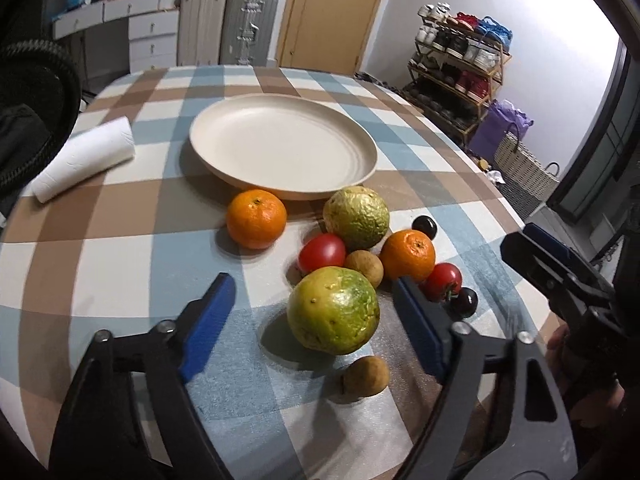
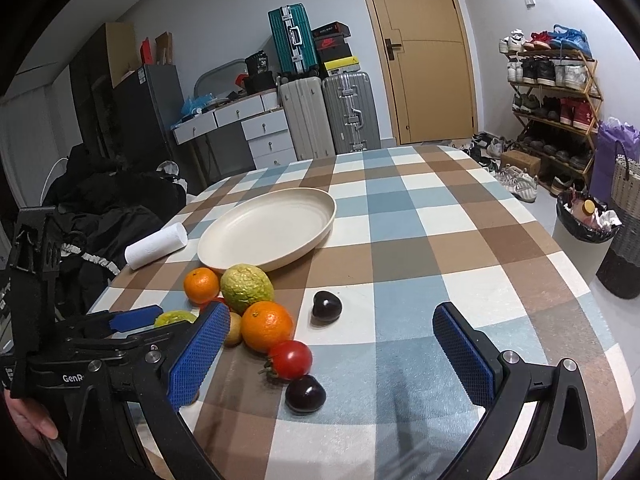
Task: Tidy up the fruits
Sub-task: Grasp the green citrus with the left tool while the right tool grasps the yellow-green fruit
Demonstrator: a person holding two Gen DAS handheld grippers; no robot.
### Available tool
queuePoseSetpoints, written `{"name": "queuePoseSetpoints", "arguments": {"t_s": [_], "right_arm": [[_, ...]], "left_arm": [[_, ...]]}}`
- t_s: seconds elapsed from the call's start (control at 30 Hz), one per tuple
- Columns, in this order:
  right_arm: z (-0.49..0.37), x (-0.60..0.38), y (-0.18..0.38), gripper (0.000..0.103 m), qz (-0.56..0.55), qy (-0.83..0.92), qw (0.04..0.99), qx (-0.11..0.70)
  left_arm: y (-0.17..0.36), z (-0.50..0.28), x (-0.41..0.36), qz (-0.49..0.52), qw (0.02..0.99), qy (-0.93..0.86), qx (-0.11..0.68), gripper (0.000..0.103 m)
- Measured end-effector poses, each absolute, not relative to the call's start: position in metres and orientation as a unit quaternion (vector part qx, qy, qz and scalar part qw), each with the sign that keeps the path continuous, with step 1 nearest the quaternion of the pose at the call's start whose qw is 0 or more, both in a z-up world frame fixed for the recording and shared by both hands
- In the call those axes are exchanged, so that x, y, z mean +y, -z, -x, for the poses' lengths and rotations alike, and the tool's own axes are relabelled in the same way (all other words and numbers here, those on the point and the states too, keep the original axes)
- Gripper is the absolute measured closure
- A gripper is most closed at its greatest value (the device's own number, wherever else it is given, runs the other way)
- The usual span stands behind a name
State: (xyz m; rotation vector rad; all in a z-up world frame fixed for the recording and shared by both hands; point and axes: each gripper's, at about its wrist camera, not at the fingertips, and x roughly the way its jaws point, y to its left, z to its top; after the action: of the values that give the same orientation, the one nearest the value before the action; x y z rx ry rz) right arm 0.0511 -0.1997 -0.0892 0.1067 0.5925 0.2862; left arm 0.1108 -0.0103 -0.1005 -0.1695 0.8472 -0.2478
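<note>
Left hand-held gripper (image 1: 312,304) astride green citrus (image 1: 333,311)

Room bright and evenly lit, strong white glare at the window (image 1: 592,32) on the right, soft short shadows under the fruit (image 1: 333,311) and plate (image 1: 280,148), sharp in the middle, table (image 2: 420,216) edges bent round, black corners, near fingers (image 2: 198,354) slightly blurry

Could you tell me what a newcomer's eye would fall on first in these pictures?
A cluster of bright fruit crowds the near part of the checked tablecloth, just before an empty cream round plate. The left gripper, jaws open, flanks a large green-yellow citrus fruit. A white paper roll lies left of the plate.
</note>
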Motion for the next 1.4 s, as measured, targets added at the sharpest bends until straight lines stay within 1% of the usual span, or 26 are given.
{"name": "queuePoseSetpoints", "arguments": {"t_s": [0.1, 0.13, 0.17, 0.2, 0.5, 0.87, 1.03, 1.17, 1.2, 1.33, 1.4], "right_arm": [[-0.058, -0.201, 0.095, 0.0, -0.06, -0.146, 0.941, 0.299], [-0.061, -0.203, 0.096, 0.0, -0.067, -0.15, 0.938, 0.306], [-0.063, -0.204, 0.097, 0.0, -0.073, -0.154, 0.935, 0.31], [-0.066, -0.206, 0.097, 0.0, -0.08, -0.158, 0.933, 0.312], [-0.078, -0.195, 0.099, 0.0, -0.074, -0.188, 0.92, 0.335], [-0.1, -0.177, 0.09, 0.0, -0.082, -0.231, 0.908, 0.34], [-0.115, -0.159, 0.09, 0.0, -0.065, -0.249, 0.898, 0.358], [-0.128, -0.146, 0.096, 0.0, -0.071, -0.266, 0.883, 0.38], [-0.131, -0.144, 0.097, 0.001, -0.072, -0.266, 0.881, 0.385], [-0.144, -0.133, 0.104, 0.012, -0.069, -0.277, 0.868, 0.405], [-0.147, -0.127, 0.106, 0.012, -0.061, -0.28, 0.864, 0.413]], "left_arm": [[0.103, -0.113, -0.011, 0.087, 0.894, 0.135, 0.418, 0.041], [0.104, -0.114, -0.012, 0.088, 0.891, 0.141, 0.423, 0.05], [0.105, -0.116, -0.012, 0.089, 0.888, 0.149, 0.427, 0.055], [0.105, -0.117, -0.013, 0.091, 0.885, 0.157, 0.429, 0.057], [0.103, -0.119, -0.013, 0.087, 0.883, 0.168, 0.431, 0.058], [0.094, -0.118, 0.014, 0.101, 0.888, 0.173, 0.414, 0.058], [0.088, -0.116, 0.024, 0.102, 0.895, 0.168, 0.4, 0.058], [0.086, -0.118, 0.031, 0.11, 0.896, 0.168, 0.396, 0.058], [0.085, -0.118, 0.033, 0.111, 0.897, 0.167, 0.394, 0.058], [0.081, -0.119, 0.04, 0.115, 0.9, 0.16, 0.388, 0.058], [0.079, -0.12, 0.045, 0.121, 0.9, 0.158, 0.387, 0.058]]}}
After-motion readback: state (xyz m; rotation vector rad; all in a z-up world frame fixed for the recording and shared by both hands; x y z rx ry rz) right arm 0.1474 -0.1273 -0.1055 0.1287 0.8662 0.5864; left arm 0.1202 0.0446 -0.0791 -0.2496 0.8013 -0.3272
